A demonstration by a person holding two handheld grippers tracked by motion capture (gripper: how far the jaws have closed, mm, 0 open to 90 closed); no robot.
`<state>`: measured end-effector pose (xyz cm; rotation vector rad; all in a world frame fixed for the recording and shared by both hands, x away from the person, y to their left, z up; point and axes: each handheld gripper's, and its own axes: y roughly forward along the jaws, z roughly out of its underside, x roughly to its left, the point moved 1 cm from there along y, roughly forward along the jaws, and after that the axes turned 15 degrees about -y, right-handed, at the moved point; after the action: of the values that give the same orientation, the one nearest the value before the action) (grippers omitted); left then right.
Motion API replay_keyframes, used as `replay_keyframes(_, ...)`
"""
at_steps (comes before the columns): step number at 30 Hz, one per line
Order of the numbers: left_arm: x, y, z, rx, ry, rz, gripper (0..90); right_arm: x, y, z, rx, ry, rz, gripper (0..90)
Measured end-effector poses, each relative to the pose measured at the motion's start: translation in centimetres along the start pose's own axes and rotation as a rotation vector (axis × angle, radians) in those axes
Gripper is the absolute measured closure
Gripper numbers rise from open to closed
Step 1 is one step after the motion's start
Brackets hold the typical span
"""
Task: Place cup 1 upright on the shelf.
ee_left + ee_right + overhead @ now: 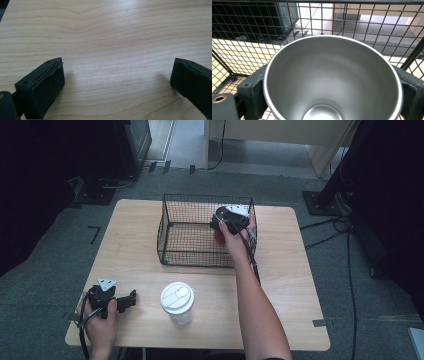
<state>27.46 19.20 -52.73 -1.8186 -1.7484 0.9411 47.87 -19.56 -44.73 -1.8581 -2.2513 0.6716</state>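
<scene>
A cup, red outside (219, 238) and bare steel inside (329, 67), is held low inside the black wire basket (172, 227) near its right wall. My right gripper (220, 231) reaches down into the basket and is shut on the cup; in the right gripper view its jaws press the rim from both sides (332, 87), with basket mesh (249, 30) behind. My left gripper (131, 299) rests on the table at the front left. It is open, and bare wood lies between its jaws (117, 80).
A clear plastic cup with a white lid (177, 301) stands at the front middle of the wooden table (290, 285), between the two arms. Cables, stand feet and dark furniture surround the table on the grey floor.
</scene>
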Motion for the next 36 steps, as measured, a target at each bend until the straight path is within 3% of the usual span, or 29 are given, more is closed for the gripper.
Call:
replay_keyframes(4, 0.0, 0.0, 0.0, 0.000, 0.000, 0.000, 0.0, 0.0, -0.1, -0.1, 0.007, 0.017, -0.004, 5.9)
replay_keyframes(7, 0.0, 0.0, 0.0, 0.000, 0.000, 0.000, 0.0, 0.0, -0.2, -0.3, 0.014, 0.037, -0.014, 0.0)
replay_keyframes(11, 0.0, 0.0, 0.0, 0.000, 0.000, 0.000, 0.0, 0.5, -0.3, -0.6, 0.013, 0.026, -0.004, 0.0)
replay_keyframes(19, 0.0, 0.0, 0.0, 0.000, 0.000, 0.000, 0.0, 0.4, -0.9, -1.2, -0.024, 0.032, -0.006, 0.0)
replay_keyframes(23, 0.0, 0.0, 0.0, 0.000, 0.000, 0.000, 0.0, 0.2, -1.6, -2.2, -0.053, 0.058, 0.015, 0.0)
replay_keyframes(36, 0.0, 0.0, 0.0, 0.000, 0.000, 0.000, 0.0, 0.3, -3.7, -3.6, -0.095, 0.015, 0.017, 0.0)
